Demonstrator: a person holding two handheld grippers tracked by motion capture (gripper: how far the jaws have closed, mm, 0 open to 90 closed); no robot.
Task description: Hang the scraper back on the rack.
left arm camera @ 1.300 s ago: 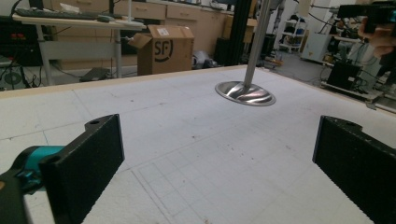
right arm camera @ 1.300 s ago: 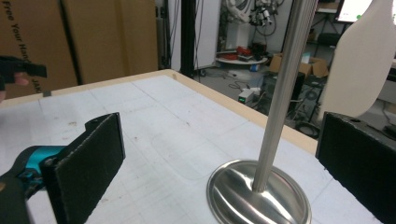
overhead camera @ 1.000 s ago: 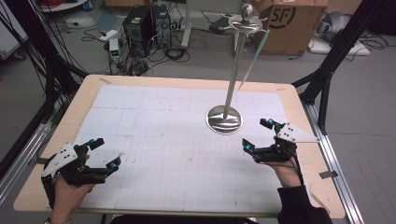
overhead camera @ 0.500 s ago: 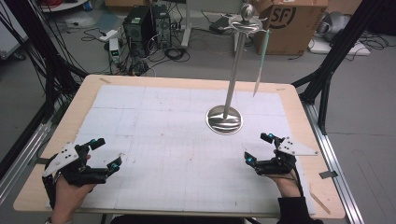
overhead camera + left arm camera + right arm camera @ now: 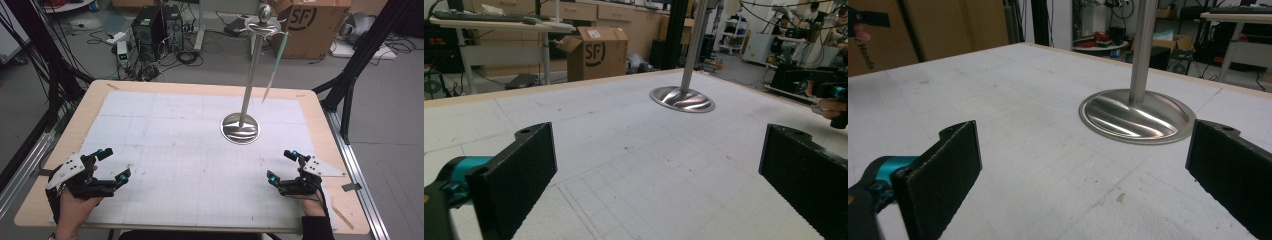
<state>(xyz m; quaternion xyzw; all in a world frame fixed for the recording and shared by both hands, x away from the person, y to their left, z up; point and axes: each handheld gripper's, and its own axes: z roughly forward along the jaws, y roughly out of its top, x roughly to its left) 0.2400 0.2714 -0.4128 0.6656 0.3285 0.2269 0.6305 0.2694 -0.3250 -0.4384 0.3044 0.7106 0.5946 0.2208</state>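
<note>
A tall metal stand [image 5: 250, 75] rises from a round shiny base [image 5: 240, 128] right of the table's middle. From a hook at its top hangs a thin pale green strip [image 5: 276, 65]. My left gripper [image 5: 114, 166] rests at the near left corner, open and holding nothing. My right gripper [image 5: 282, 165] sits at the near right, open too, jaws wide apart. The base [image 5: 682, 98] lies far ahead in the left gripper view. In the right gripper view the base [image 5: 1137, 117] is close, just beyond the empty jaws.
A white gridded mat [image 5: 195, 150] covers the wooden table [image 5: 320, 107]. Behind the table stand a cardboard box [image 5: 310, 25], a computer tower [image 5: 150, 25] and loose cables on the floor. Black frame legs [image 5: 350, 85] flank the right side.
My right gripper has drawn back toward the near edge, away from the stand's base. The hanging green strip has swung a little. My left gripper has barely shifted.
</note>
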